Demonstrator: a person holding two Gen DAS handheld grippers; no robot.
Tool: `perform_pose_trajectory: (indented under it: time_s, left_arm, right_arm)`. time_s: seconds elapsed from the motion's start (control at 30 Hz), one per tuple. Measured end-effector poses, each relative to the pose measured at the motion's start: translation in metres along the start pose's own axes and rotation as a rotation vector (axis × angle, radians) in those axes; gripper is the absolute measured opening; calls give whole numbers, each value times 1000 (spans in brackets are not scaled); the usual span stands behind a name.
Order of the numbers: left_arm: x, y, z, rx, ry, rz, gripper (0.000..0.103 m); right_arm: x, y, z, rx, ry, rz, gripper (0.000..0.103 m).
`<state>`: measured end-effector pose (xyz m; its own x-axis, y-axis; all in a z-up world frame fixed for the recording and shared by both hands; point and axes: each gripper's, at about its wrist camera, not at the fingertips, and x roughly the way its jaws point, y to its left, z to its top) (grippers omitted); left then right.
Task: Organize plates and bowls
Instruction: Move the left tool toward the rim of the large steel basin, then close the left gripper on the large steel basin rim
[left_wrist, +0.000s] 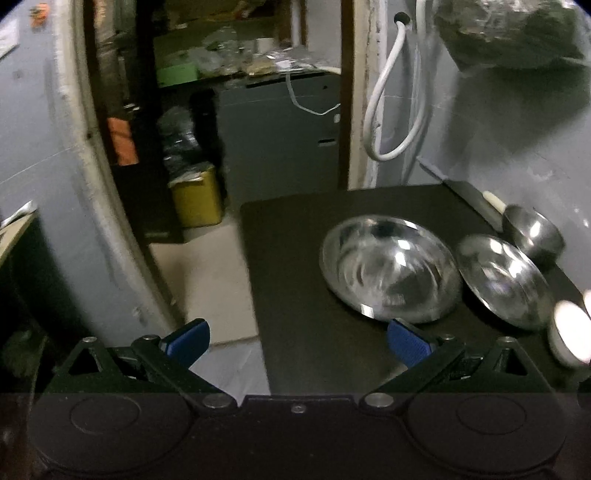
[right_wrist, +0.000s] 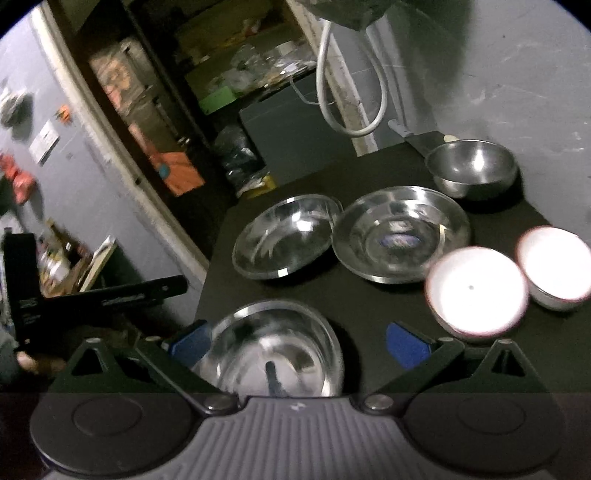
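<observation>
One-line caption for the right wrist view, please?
Open right tool over a steel bowl on the black table, steel and white bowls beyond.

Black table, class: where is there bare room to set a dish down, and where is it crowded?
Bare: the table's strip between the near steel bowl and the white bowls; also the left edge in the left wrist view. Crowded: the far right, where steel dishes almost touch.
</observation>
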<state>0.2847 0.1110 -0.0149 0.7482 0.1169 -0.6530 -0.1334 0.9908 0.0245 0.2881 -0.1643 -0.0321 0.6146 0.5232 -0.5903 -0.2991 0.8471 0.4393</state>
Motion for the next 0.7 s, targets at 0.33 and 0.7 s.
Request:
perform_pose_trajectory:
  time_s: [0.33, 0.7]
  left_arm:
    - [112, 18, 51, 25, 79, -156, 100]
    - [151, 15, 54, 13, 155, -255, 59]
  right_arm:
    - [97, 8, 17, 160, 7, -58, 88]
    - [140, -7, 27, 263, 21, -115, 49]
